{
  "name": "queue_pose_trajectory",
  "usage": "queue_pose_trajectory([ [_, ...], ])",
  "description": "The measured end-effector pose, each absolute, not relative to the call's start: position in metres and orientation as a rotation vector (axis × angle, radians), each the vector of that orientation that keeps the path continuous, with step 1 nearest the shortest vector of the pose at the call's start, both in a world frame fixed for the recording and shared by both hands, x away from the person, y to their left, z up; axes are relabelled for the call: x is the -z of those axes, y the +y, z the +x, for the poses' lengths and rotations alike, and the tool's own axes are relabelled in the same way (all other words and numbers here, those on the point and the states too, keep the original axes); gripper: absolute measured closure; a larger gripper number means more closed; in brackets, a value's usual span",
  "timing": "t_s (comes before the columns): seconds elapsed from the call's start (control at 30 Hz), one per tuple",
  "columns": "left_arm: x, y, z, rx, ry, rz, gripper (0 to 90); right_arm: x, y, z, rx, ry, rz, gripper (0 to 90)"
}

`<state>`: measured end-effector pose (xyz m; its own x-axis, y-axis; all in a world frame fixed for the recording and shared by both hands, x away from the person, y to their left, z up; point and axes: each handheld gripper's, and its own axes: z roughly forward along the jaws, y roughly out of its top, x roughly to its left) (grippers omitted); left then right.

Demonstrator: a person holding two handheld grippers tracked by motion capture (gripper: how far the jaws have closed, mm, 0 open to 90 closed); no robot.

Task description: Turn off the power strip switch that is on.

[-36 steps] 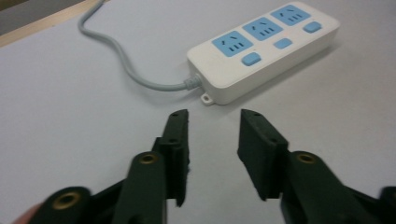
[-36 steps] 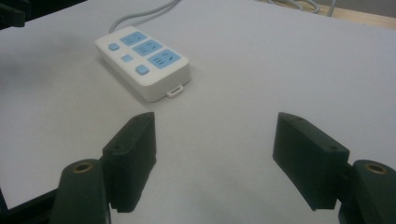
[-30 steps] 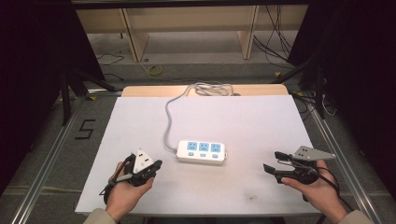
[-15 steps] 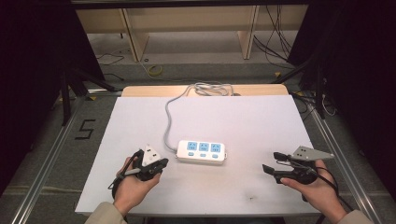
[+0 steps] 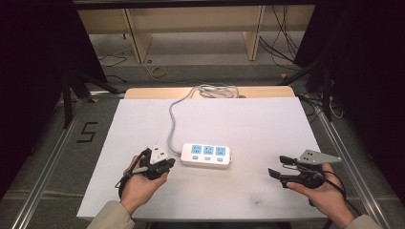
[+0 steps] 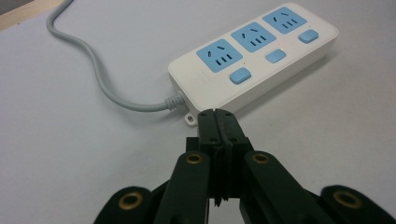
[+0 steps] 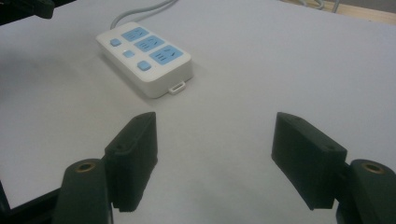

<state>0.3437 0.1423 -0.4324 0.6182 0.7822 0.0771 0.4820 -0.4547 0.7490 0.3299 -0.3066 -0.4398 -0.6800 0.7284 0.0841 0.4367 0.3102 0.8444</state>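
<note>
A white power strip [image 5: 207, 155] lies near the middle of the white tabletop [image 5: 248, 119], its long axis running left to right in the high view, sockets and switches facing up. Its grey cable [image 5: 173, 121] leaves the left end, curves away toward the far edge and ends in a loose coil there. No containers are in the pictures.

The left gripper [image 5: 168, 163] sits just beside the strip's cable end, jaws clenched together with nothing between them; the left gripper view makes that plain, the two black jaws pressed flat against each other and aimed at the corner where the cable enters (the small mounting tab is right ahead of the tips). That view also shows three blue sockets, each with a blue switch beside it.

The right gripper [image 5: 276, 166] rests well apart from the strip's other end, jaws released and wide. The right gripper view shows bare tabletop between them and the strip's tabbed end turned toward the camera.
</note>
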Motion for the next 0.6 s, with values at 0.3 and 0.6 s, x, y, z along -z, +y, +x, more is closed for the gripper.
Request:
queue_pose_trajectory([
  [0.3, 0.430, 0.136, 0.350, -0.541, 0.981, 2.145, 90.0, 0.440, -0.306, 0.330, -1.305, 2.274, 1.040, 31.7],
  [0.6, 0.426, 0.124, 0.356, -0.532, 0.959, 2.156, 90.0, 0.440, -0.306, 0.330, -1.308, 2.269, 1.050, 31.7],
])
